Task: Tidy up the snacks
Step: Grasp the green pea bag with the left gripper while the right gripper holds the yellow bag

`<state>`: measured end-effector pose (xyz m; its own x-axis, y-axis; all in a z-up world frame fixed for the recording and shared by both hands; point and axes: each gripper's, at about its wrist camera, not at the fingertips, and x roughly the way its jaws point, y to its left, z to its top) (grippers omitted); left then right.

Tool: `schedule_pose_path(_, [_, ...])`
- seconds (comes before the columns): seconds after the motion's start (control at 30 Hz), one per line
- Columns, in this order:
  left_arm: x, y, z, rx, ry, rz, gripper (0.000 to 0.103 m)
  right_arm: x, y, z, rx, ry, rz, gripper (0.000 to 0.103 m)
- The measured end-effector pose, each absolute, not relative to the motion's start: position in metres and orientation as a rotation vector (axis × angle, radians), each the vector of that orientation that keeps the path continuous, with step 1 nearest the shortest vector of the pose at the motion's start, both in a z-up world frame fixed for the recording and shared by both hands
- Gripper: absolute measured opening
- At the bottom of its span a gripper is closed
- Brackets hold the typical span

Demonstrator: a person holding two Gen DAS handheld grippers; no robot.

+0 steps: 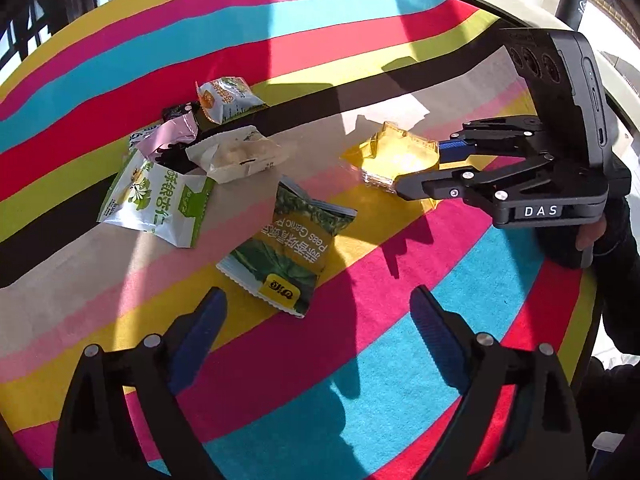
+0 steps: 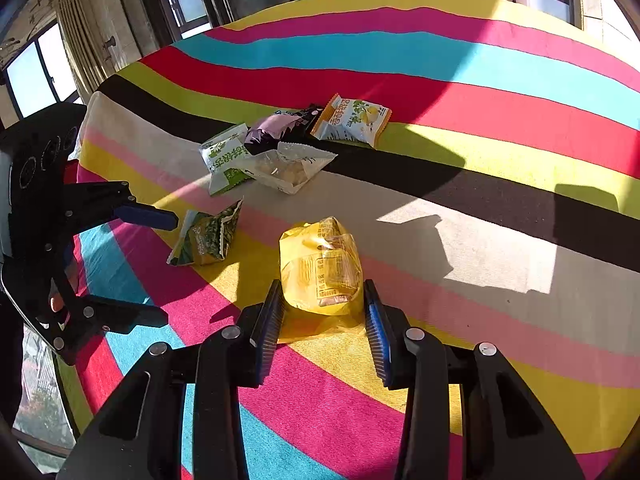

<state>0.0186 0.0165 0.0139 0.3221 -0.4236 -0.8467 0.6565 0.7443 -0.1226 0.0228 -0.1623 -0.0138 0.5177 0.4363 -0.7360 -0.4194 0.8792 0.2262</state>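
Snacks sit on the striped tablecloth (image 1: 360, 360). Right gripper (image 2: 324, 320) pinches the yellow packet (image 2: 320, 268); its slippery film could slide free. Left gripper (image 1: 316, 312), wide open and empty, hovers near the green pea packet (image 1: 288, 248).

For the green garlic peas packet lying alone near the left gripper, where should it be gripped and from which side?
Grip the green peas packet across its puffed middle, coming from above with the open left gripper. It lies flat on the striped cloth, apart from the pile; the crimped ends look thin and likely to slip.
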Motion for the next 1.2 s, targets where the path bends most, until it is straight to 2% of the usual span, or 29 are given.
schedule_pose_path(0.13, [0.036,0.016,0.013,-0.059,1.123,-0.565,0.101,0.022,-0.166,-0.012,0.029,0.874,0.488,0.040])
schedule_pose_path(0.3, [0.034,0.015,0.015,-0.296,1.102,-0.234,0.101,0.022,-0.180,-0.010,0.064,0.859,0.435,0.040])
schedule_pose_path(0.47, [0.044,-0.002,0.015,-0.276,1.108,-0.029,0.101,0.020,-0.182,-0.008,0.063,0.848,0.432,0.040])
schedule_pose_path(0.6, [0.042,-0.020,0.009,-0.129,1.053,0.018,0.100,0.018,-0.181,-0.007,0.045,0.843,0.429,0.040])
schedule_pose_path(0.63, [0.035,-0.022,0.009,-0.085,1.005,0.045,0.085,0.017,-0.181,-0.007,0.041,0.842,0.429,0.040])
schedule_pose_path(0.67, [0.027,-0.023,0.008,-0.032,0.963,0.083,0.060,0.016,-0.180,-0.007,0.039,0.838,0.430,0.040])
schedule_pose_path(0.7, [0.018,-0.023,0.008,-0.017,0.927,0.064,0.055,0.016,-0.180,-0.006,0.036,0.836,0.432,0.040])
schedule_pose_path(0.73, [0.009,-0.018,0.009,-0.039,0.897,0.014,0.044,0.015,-0.179,-0.006,0.032,0.834,0.432,0.040])
schedule_pose_path(0.93, [-0.009,0.032,0.009,-0.334,0.842,-0.174,0.041,0.010,-0.174,-0.002,0.001,0.803,0.448,0.039])
schedule_pose_path(1.2, [-0.017,0.035,0.011,-0.379,0.795,-0.170,0.041,0.014,-0.185,-0.004,0.072,0.815,0.459,0.039])
